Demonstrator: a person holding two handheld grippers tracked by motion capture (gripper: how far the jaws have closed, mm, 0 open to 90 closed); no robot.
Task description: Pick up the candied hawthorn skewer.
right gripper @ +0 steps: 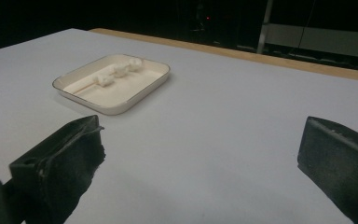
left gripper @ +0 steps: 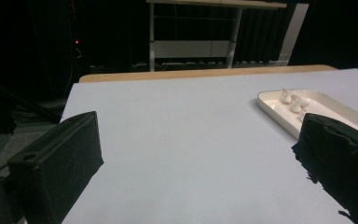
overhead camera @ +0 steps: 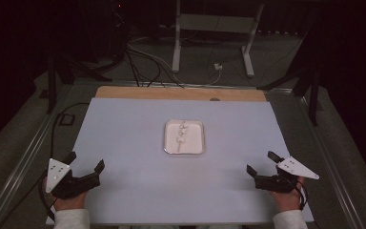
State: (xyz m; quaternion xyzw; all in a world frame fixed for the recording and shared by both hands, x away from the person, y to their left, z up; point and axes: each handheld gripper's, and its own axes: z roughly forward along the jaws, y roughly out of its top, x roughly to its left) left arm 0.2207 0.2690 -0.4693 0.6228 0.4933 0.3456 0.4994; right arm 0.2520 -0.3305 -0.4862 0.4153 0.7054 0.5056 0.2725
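I rest both grippers, left (overhead camera: 86, 162) and right (overhead camera: 262, 163), wide open and empty at the table's (overhead camera: 124, 191) near corners, flanking the central tray (overhead camera: 167, 143) for a clear reach.

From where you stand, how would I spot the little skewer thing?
Start at the pale sheet covering the table, then find the cream tray at its middle. Inside lies the skewer, a thin stick strung with small white lumps, the tray's sole contents.

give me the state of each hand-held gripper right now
Left hand-held gripper: open, holding nothing, apart from the white tray.
Right hand-held gripper: open, holding nothing, also short of the tray.
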